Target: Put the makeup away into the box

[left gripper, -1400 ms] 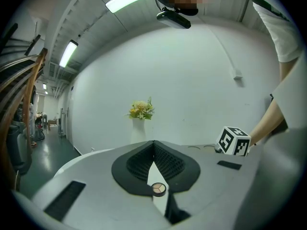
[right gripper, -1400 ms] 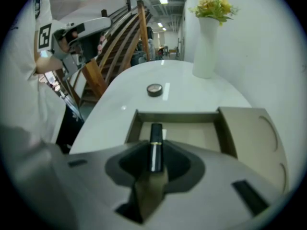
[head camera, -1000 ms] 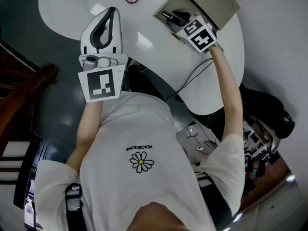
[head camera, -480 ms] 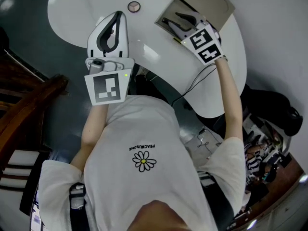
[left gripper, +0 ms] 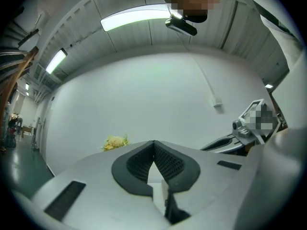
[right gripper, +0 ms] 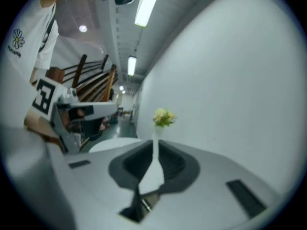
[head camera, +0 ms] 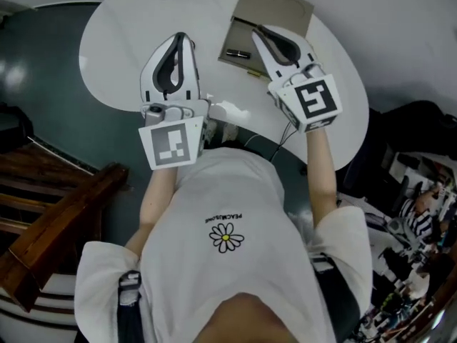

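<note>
The makeup tube (head camera: 238, 53) is seen in the box (head camera: 275, 9), at 8 o'clock from the right hand-held gripper (head camera: 258, 31), whose empty jaws have just been closing together; the left hand-held gripper (head camera: 179, 37) is closed, empty. Flowers (right gripper: 163, 118) are shown only by gripper views

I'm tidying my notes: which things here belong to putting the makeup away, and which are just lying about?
For the job:
open beige box
dark makeup stick inside it

Lying about:
vase of flowers
wooden stairs
</note>
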